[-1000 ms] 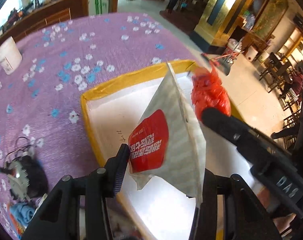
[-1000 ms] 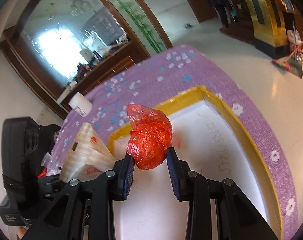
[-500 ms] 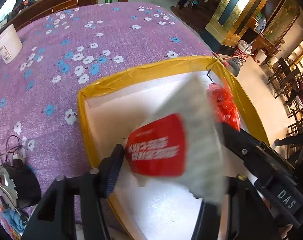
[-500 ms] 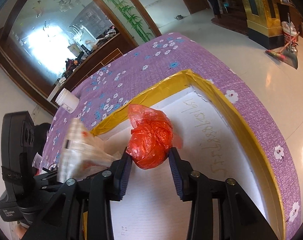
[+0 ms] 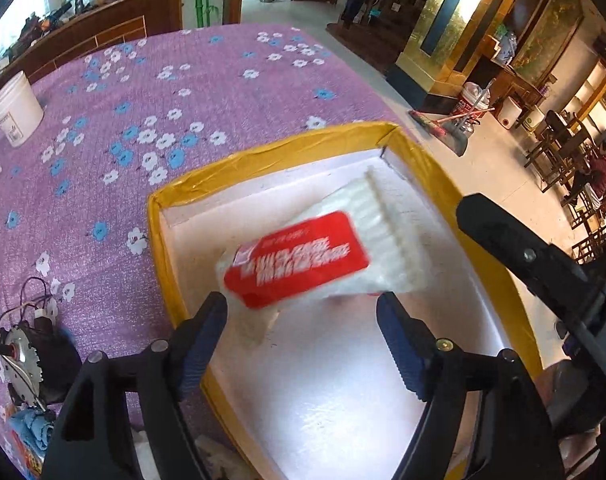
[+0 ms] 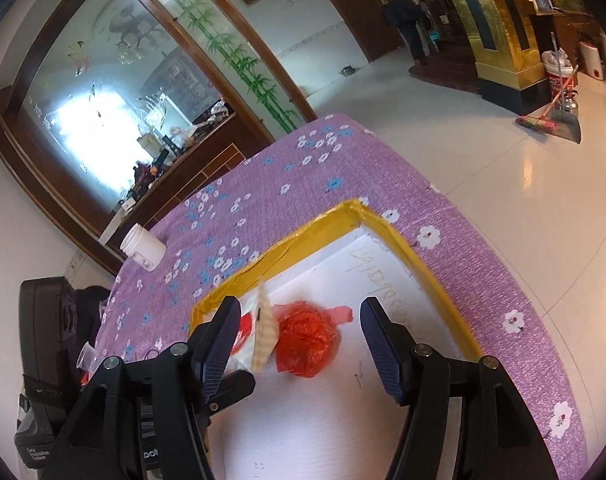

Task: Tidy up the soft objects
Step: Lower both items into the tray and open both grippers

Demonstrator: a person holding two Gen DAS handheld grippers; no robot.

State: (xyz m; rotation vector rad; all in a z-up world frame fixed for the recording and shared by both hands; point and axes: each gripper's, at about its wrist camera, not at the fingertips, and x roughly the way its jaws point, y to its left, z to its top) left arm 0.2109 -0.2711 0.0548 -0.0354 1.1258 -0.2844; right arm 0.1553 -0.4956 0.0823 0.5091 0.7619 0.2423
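Observation:
A white tissue pack with a red label (image 5: 307,260) lies blurred inside the white foam box with yellow taped rim (image 5: 263,152), just ahead of my open, empty left gripper (image 5: 301,320). In the right wrist view the pack (image 6: 259,332) sits beside a crumpled red plastic bag (image 6: 307,340) on the box floor (image 6: 383,400). My right gripper (image 6: 297,324) is open and empty above the bag. The bag is hidden in the left wrist view.
The box sits on a purple flowered tablecloth (image 5: 183,92). A white jar (image 5: 15,108) stands far left. A small round device with wires (image 5: 27,356) and a blue cloth (image 5: 31,428) lie near left. The table edge and floor are to the right.
Both grippers opened. The tissue pack dropped from my left gripper and the red bag from my right gripper into the box. Both grippers pulled back.

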